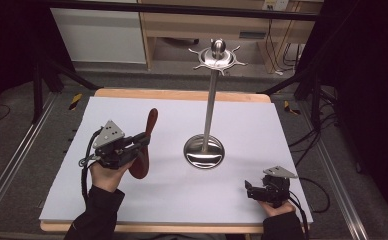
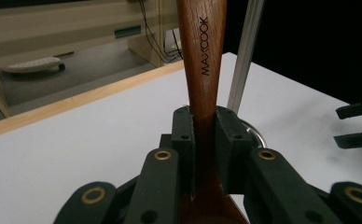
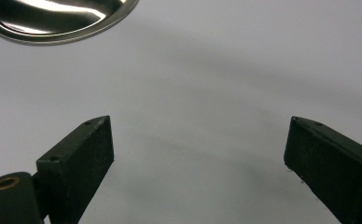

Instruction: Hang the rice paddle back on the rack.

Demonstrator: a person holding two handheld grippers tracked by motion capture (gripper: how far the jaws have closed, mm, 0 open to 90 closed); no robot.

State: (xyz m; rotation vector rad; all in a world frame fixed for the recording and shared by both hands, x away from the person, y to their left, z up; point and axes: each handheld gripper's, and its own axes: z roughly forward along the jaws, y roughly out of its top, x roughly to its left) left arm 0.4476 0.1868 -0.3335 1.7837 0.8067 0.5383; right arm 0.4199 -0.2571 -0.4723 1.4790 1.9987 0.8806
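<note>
One dark reddish wooden spoon [image 1: 144, 145], smooth with a narrow handle and rounded bowl, is clamped by the left gripper [image 1: 143, 141] at the left of the matte white table [image 1: 132, 210]. One polished steel stand [image 1: 211, 105] with a round dished base rises mid-table. The right gripper [image 1: 248, 190], near right, has its jaws apart, holding nothing.

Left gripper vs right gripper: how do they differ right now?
The left gripper has its fingers clamped on the wooden spoon; the right gripper stands open, holding nothing. In the high view the left is raised with the spoon, the right sits low near the table's front edge. Both have black fingers and a grey plate.
</note>
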